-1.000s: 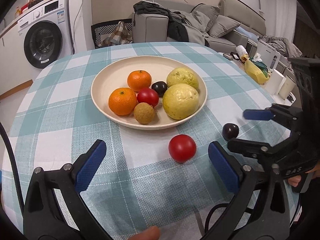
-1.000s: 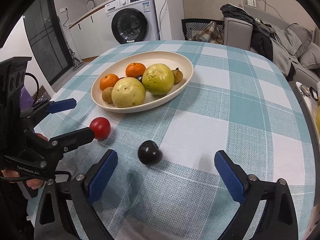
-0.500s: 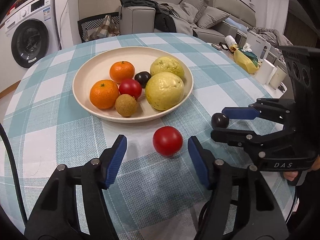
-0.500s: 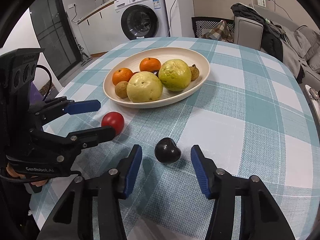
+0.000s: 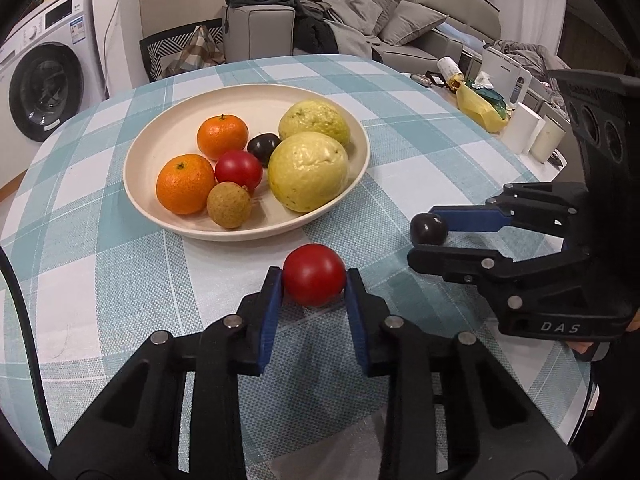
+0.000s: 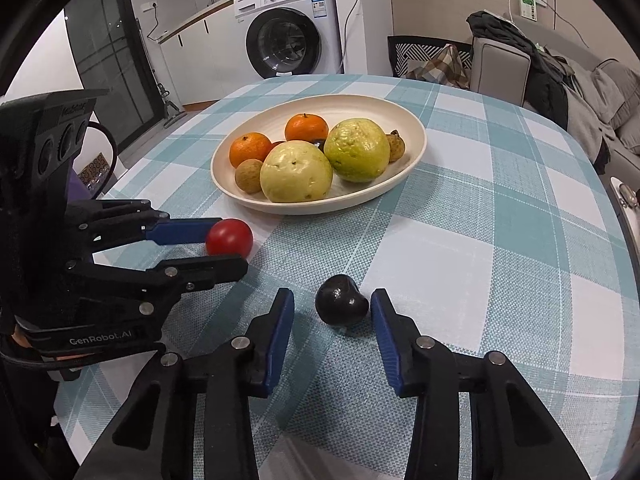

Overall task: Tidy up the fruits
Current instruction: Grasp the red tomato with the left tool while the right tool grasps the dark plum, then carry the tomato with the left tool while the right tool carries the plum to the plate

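Observation:
A cream bowl (image 5: 248,90) on the checked tablecloth holds two oranges, two large yellow-green fruits, a red tomato, a dark plum and small brown fruits. In front of it a loose red tomato (image 5: 314,276) sits on the cloth. My left gripper (image 5: 313,286) is closing, and both blue pads press on its sides. To the right a dark plum (image 6: 340,300) lies between the fingers of my right gripper (image 6: 332,300). These jaws are closing too; the right pad is almost at the plum and a gap remains on the left.
The round table (image 6: 520,200) drops off close behind both grippers. A washing machine (image 6: 292,36) stands beyond its far left side and a grey sofa (image 5: 400,20) beyond the far edge. A low side table with a yellow bag (image 5: 478,106) and white cups stands at the right.
Both grippers' jaws have narrowed from wide open. The left pads have come together onto the red tomato. The right fingers have drawn in around the dark plum.

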`<state>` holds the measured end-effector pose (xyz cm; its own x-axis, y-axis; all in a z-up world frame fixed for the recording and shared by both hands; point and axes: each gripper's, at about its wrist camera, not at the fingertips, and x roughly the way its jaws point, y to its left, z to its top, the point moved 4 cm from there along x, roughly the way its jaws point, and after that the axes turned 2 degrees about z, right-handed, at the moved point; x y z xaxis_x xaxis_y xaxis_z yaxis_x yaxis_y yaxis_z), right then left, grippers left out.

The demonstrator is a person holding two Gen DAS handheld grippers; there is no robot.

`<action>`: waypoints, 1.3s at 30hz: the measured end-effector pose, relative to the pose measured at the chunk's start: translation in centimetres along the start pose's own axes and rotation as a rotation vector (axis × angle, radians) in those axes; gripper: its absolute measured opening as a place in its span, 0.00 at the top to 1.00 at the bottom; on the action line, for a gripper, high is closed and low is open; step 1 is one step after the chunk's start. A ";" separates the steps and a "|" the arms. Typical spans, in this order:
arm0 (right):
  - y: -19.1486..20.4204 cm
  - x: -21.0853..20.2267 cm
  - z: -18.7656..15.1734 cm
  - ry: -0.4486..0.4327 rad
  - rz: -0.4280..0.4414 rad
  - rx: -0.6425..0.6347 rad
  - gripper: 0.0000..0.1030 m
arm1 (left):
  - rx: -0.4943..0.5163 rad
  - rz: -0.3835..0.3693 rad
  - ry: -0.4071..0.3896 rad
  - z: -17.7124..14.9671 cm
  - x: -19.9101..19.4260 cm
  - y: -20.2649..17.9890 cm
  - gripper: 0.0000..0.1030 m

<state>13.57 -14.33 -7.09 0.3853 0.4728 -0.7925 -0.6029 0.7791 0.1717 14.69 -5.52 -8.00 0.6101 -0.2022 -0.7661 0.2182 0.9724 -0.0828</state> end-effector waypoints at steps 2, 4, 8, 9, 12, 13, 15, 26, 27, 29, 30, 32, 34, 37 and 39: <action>0.0 0.0 0.0 0.000 -0.004 -0.001 0.64 | 0.000 -0.004 -0.004 0.0 -0.1 0.0 0.73; 0.0 0.0 0.0 -0.001 -0.006 -0.001 0.65 | -0.005 -0.006 -0.005 0.0 -0.2 0.0 0.73; -0.1 0.0 0.0 -0.002 -0.012 -0.005 0.71 | -0.012 -0.009 -0.008 0.0 -0.2 0.2 0.73; -0.2 0.0 0.0 -0.003 -0.017 -0.006 0.72 | -0.013 -0.009 -0.008 0.0 -0.3 0.2 0.73; -0.3 0.0 0.0 -0.004 -0.015 -0.003 0.74 | -0.016 -0.009 -0.011 0.0 -0.3 0.3 0.73; -0.3 0.0 0.0 -0.004 -0.017 -0.006 0.74 | -0.017 -0.009 -0.012 0.0 -0.4 0.3 0.73; -0.3 0.1 0.1 -0.005 -0.021 -0.009 0.74 | -0.019 -0.009 -0.016 0.0 -0.5 0.3 0.73; -0.3 -0.7 0.3 -0.031 -0.026 -0.010 0.74 | -0.042 -0.002 -0.056 0.1 -1.4 0.8 0.73; -0.3 -0.8 0.3 -0.034 -0.027 -0.011 0.74 | -0.043 0.000 -0.059 0.1 -1.5 0.8 0.73; -0.2 -0.8 0.4 -0.039 -0.022 -0.011 0.74 | -0.042 0.009 -0.067 0.1 -1.7 0.8 0.73; -0.2 -0.9 0.4 -0.044 -0.022 -0.012 0.74 | -0.039 0.015 -0.071 0.1 -1.8 0.8 0.73; 0.0 -1.1 0.5 -0.054 -0.015 -0.013 0.74 | -0.039 0.021 -0.082 0.2 -2.1 0.9 0.73; 0.2 -1.2 0.6 -0.064 -0.014 -0.016 0.74 | -0.043 0.021 -0.094 0.3 -2.4 1.0 0.73; 0.5 -1.4 0.7 -0.081 -0.007 -0.019 0.74 | -0.045 0.035 -0.119 0.4 -3.0 1.2 0.73; 0.7 -1.6 0.8 -0.096 -0.003 -0.020 0.74 | -0.049 0.037 -0.132 0.6 -3.4 1.3 0.73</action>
<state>13.11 -14.26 -5.23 0.4519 0.5082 -0.7331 -0.6152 0.7727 0.1564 13.36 -3.60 -5.16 0.7126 -0.1768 -0.6789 0.1587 0.9833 -0.0895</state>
